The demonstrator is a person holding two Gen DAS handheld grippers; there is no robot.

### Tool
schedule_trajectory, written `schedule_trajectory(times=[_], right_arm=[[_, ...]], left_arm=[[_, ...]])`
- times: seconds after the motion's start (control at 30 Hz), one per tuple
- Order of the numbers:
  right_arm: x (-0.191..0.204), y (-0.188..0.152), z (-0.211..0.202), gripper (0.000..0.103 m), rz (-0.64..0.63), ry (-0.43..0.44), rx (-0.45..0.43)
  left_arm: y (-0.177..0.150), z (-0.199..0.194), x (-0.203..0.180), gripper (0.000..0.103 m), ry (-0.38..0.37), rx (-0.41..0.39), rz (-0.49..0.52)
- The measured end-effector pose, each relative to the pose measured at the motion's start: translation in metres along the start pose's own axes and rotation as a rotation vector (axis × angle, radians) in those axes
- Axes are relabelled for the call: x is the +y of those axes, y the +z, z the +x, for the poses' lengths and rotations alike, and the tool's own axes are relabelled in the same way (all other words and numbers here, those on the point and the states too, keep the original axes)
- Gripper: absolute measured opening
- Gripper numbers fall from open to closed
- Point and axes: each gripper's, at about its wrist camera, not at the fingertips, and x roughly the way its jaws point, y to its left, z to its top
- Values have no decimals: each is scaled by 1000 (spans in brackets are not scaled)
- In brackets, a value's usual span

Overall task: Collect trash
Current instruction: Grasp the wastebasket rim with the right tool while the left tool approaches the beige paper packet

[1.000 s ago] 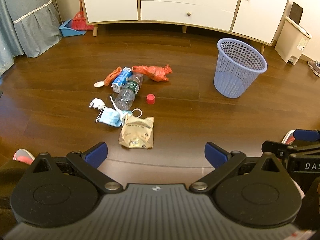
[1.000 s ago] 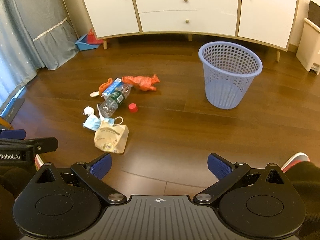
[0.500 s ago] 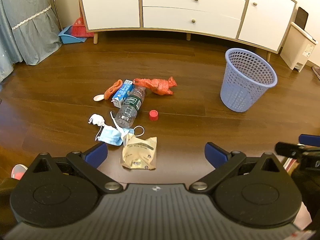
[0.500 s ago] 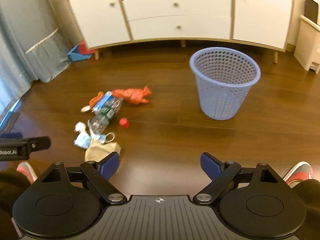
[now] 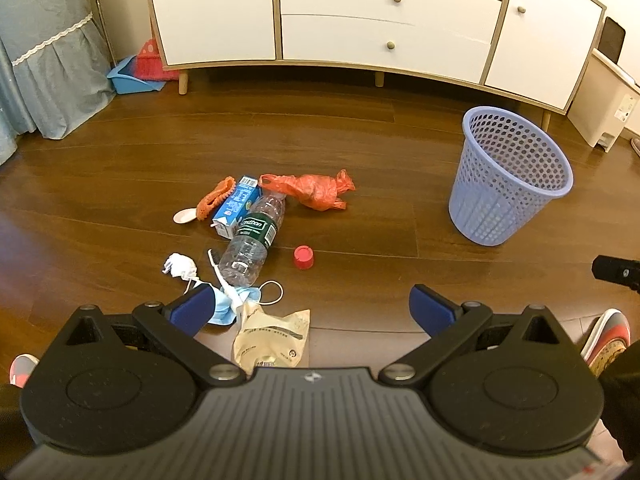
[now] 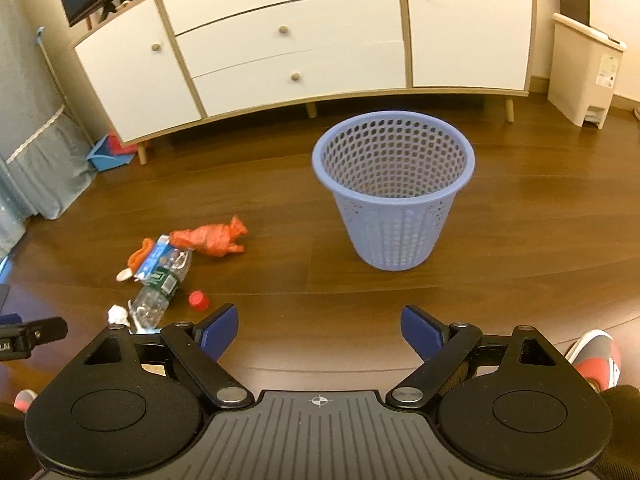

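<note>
Trash lies scattered on the wooden floor: a clear plastic bottle (image 5: 253, 241), a blue carton (image 5: 235, 206), an orange plastic bag (image 5: 314, 191), a red cap (image 5: 303, 257), a crumpled white tissue (image 5: 180, 265), a blue face mask (image 5: 232, 304) and a beige food pouch (image 5: 274, 336). My left gripper (image 5: 312, 310) hangs open just above the pouch and mask. A blue mesh basket (image 6: 394, 188) stands upright to the right of the pile. My right gripper (image 6: 320, 328) is open and empty, facing the basket, with the bottle (image 6: 158, 292) and cap (image 6: 199, 300) at its left.
A white sideboard (image 5: 360, 20) on wooden legs runs along the back wall. A grey curtain (image 5: 44, 60) hangs at the left beside a blue dustpan (image 5: 134, 80). A beige pedal bin (image 6: 586, 68) stands at the far right. A person's shoes (image 5: 608, 336) are near both grippers.
Both grippers have moved forward and lower toward the floor. The left one has closed in on the pouch and mask; the right one has swung right toward the basket.
</note>
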Motion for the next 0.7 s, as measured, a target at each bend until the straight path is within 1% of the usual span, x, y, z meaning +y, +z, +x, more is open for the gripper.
schedule_trajectory(times=[0.17, 0.3, 0.47, 0.53, 0.6, 0.7], right_arm=[[-20, 14, 23, 85, 51, -14, -24], [-47, 26, 48, 75, 125, -32, -50], [-85, 39, 79, 69, 249, -42, -70], [-99, 44, 90, 65, 296, -41, -86], [-113, 50, 101, 62, 345, -54, -98], [-127, 57, 116, 55, 399, -83, -110]], left_arm=[[5, 22, 0, 102, 5, 20, -12], [11, 42, 0, 102, 23, 22, -17], [21, 68, 4, 102, 45, 18, -28], [24, 79, 6, 102, 54, 25, -37], [25, 88, 10, 102, 63, 32, -47], [23, 100, 15, 102, 77, 43, -54]])
